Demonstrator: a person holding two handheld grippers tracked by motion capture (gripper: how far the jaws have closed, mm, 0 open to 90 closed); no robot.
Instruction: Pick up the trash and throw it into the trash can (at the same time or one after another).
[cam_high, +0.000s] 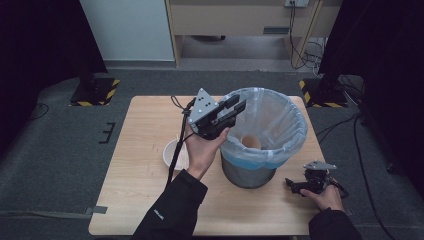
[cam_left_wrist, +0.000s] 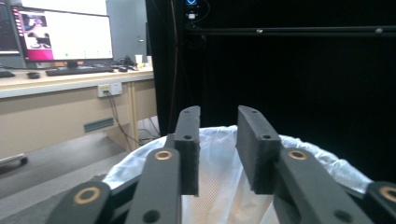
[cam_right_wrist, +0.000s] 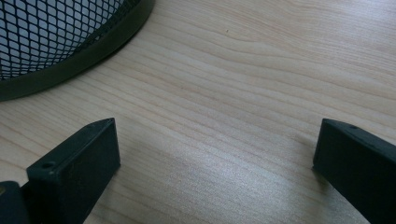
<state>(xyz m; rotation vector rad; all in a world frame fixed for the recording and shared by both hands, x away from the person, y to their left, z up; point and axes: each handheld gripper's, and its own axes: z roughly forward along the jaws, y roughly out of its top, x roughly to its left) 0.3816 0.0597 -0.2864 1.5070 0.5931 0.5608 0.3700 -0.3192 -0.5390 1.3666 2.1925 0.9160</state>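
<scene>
A metal mesh bin (cam_high: 248, 175) lined with a pale translucent bag (cam_high: 295, 125) stands on the wooden table (cam_high: 145, 125). A tan round thing (cam_high: 250, 141), perhaps a paper cup, lies inside it. My left gripper (cam_high: 239, 103) is held in the air over the bin's left rim, pointing across it. In the left gripper view my left gripper (cam_left_wrist: 218, 112) has its jaws apart with nothing between them, above the bag (cam_left_wrist: 317, 154). My right gripper (cam_high: 292, 185) rests on the table to the right of the bin. In the right gripper view my right gripper (cam_right_wrist: 217, 126) stands wide open over bare wood beside the bin's base (cam_right_wrist: 56, 42).
A white bowl (cam_high: 172, 152) with pale sticks in it sits on the table left of the bin, partly behind my left hand and its cable. Beyond the table are grey floor, black stands with striped bases (cam_high: 95, 90) and a desk with a monitor (cam_left_wrist: 65, 35).
</scene>
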